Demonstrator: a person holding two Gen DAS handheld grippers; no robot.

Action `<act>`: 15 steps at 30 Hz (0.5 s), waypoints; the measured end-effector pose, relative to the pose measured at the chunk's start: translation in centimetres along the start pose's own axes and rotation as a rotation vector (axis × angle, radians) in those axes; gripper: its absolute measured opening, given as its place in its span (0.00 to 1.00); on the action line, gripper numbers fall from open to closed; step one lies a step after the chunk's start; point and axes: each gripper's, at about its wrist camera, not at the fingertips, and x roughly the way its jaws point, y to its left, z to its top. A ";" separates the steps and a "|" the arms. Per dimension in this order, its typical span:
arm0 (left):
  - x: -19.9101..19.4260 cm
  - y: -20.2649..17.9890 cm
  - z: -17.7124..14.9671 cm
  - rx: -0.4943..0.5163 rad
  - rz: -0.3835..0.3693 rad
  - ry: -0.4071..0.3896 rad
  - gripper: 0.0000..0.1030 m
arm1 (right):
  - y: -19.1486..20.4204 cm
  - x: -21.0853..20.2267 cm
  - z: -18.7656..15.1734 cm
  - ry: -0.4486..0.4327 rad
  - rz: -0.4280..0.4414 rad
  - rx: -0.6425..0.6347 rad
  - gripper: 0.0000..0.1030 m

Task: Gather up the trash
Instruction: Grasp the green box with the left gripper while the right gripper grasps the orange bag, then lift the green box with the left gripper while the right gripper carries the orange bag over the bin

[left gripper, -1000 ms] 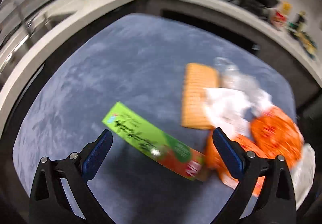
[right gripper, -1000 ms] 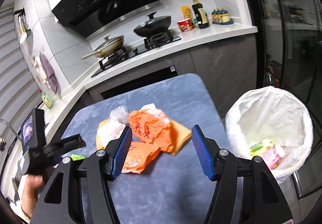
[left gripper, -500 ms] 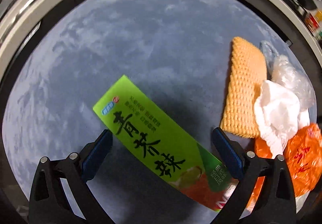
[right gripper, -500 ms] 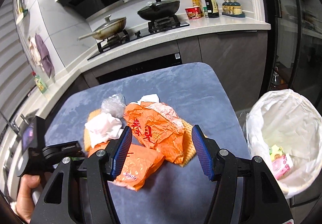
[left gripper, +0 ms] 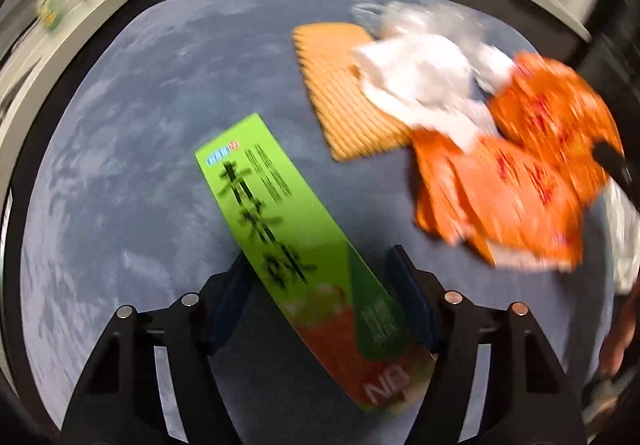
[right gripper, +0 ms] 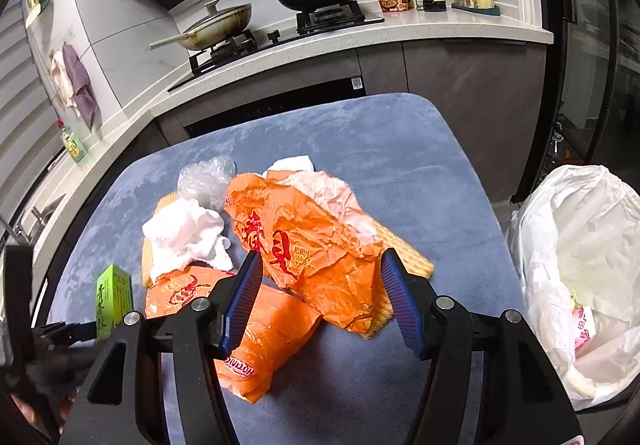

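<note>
My left gripper (left gripper: 320, 277) is shut on a long green box (left gripper: 288, 229) with black Chinese writing and holds it tilted above the blue table. The box also shows at the left of the right wrist view (right gripper: 114, 295). My right gripper (right gripper: 322, 285) is open and empty, hovering over two crumpled orange bags (right gripper: 304, 241) in the table's middle. A crumpled white tissue (right gripper: 186, 233) and clear plastic wrap (right gripper: 206, 177) lie beside the bags. A bin lined with a white bag (right gripper: 580, 245) stands right of the table, with some wrappers inside.
A yellow woven mat (left gripper: 344, 97) lies under the trash pile. The blue table (right gripper: 400, 149) has a rounded far right corner. Behind it runs a kitchen counter (right gripper: 400, 33) with a stove, two pans and bottles.
My left gripper closed on the green box and lifted it, turning toward the trash pile. My right gripper moved closer over the orange bags and stayed open.
</note>
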 end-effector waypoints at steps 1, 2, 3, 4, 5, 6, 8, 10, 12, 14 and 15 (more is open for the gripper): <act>-0.2 -0.2 -0.3 0.007 -0.007 -0.003 0.63 | 0.1 0.2 0.0 0.004 0.001 -0.002 0.58; -0.4 0.0 -0.5 0.008 -0.015 -0.007 0.62 | 0.1 0.4 -0.1 0.006 0.001 -0.003 0.56; -0.7 0.0 -0.8 -0.003 -0.025 -0.019 0.62 | 0.2 0.5 -0.1 0.006 0.000 -0.005 0.53; -1.1 -0.3 -1.2 -0.011 -0.027 -0.026 0.60 | 0.3 0.6 -0.1 0.008 -0.001 -0.010 0.50; -1.5 -0.4 -1.6 -0.021 -0.028 -0.036 0.57 | 0.3 0.7 0.0 0.012 0.000 -0.014 0.41; -1.8 -0.6 -1.7 -0.028 -0.033 -0.054 0.56 | 0.4 0.8 0.0 0.014 0.001 -0.017 0.31; -2.4 -1.2 -2.1 -0.035 -0.055 -0.078 0.50 | 0.5 0.9 0.0 0.023 0.002 -0.019 0.20; -2.5 -1.5 -2.2 -0.035 -0.052 -0.086 0.49 | 0.4 0.9 -0.1 0.031 0.009 -0.014 0.10; -2.6 -1.6 -2.3 -0.035 -0.044 -0.104 0.48 | 0.3 0.6 -0.1 0.029 0.023 -0.008 0.07; -3.0 -1.6 -2.1 -0.039 -0.054 -0.127 0.46 | 0.4 -0.3 -0.2 0.012 0.040 -0.007 0.05; -3.6 -1.5 -2.2 -0.040 -0.058 -0.144 0.46 | 0.5 -0.9 -0.2 -0.001 0.049 -0.005 0.05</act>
